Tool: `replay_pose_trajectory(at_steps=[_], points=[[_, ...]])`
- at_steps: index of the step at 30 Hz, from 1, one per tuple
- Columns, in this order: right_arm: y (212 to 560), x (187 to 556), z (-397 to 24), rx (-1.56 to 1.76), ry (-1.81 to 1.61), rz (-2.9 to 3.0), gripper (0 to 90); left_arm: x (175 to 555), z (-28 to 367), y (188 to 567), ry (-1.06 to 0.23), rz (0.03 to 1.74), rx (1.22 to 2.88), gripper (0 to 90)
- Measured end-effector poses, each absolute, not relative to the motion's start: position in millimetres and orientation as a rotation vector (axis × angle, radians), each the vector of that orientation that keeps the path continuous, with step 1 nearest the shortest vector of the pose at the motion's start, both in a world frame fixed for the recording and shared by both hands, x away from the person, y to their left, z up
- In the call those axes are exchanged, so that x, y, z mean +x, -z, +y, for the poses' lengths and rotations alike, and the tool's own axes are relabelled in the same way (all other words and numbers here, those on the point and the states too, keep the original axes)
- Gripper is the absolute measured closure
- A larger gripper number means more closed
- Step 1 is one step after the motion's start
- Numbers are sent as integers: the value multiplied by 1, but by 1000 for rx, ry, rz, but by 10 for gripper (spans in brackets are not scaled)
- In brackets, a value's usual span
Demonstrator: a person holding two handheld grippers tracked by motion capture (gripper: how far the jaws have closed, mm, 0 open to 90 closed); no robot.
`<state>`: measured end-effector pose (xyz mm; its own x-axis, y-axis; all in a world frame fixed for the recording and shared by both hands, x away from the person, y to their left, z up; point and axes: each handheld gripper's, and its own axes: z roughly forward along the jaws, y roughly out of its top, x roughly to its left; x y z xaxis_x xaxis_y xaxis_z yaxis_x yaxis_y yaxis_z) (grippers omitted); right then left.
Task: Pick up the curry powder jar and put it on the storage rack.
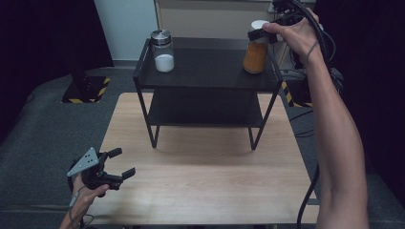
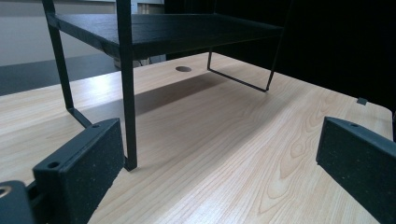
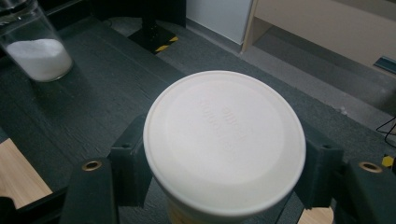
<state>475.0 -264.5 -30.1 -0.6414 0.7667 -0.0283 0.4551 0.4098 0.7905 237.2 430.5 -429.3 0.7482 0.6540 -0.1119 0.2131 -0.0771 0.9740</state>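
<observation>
Gripping item: right gripper [image 1: 261, 34], jaws clamped beneath the white cap of the orange-powder jar [image 1: 255, 56], which stands under it on the shelf's [image 1: 210, 71] top tier; white-powder jar [image 1: 163, 51] well apart. Left gripper [image 1: 118, 163]: open, empty, idle above the table [image 1: 215, 181].

Right arm stretched far forward, right gripper [image 1: 260, 34] raised at the hand, jaws clamped. Left hand [image 1: 85, 193] low near the body, left gripper [image 1: 125, 163] pointing forward, jaws spread wide, nothing between them.
</observation>
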Motion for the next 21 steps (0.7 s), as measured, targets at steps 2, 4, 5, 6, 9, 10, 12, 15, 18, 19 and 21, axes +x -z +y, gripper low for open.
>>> replay_pose_trajectory(at_steps=[2, 4, 5, 6, 9, 10, 12, 15, 18, 19, 21], points=[[31, 475, -266, 1059, -1115, 2278, 341, 237, 431, 430, -419, 707, 1643, 0], [33, 474, -267, 1051, -1124, 2275, 339, 238, 430, 429, -420, 709, 1646, 0], [35, 474, -269, 1048, -1136, 2272, 334, 238, 430, 429, -419, 708, 1646, 0], [36, 473, -270, 1051, -1142, 2274, 311, 238, 430, 429, -418, 707, 1649, 0], [39, 471, -270, 1060, -1151, 2279, 182, 237, 431, 429, -416, 705, 1646, 0], [39, 468, -267, 1047, -1122, 2274, 161, 237, 431, 429, -416, 706, 1644, 0], [40, 463, -270, 1056, -1137, 2256, 113, 237, 430, 429, -418, 705, 1646, 0], [37, 454, -277, 1050, -1171, 2219, 79, 237, 430, 429, -418, 703, 1648, 0], [31, 441, -287, 1051, -1208, 2156, 81, 237, 430, 429, -419, 702, 1651, 0], [29, 438, -290, 1049, -1219, 2142, 79, 237, 430, 429, -419, 702, 1650, 0], [27, 432, -300, 1054, -1278, 2127, 73, 237, 429, 429, -421, 701, 1653, 0]])
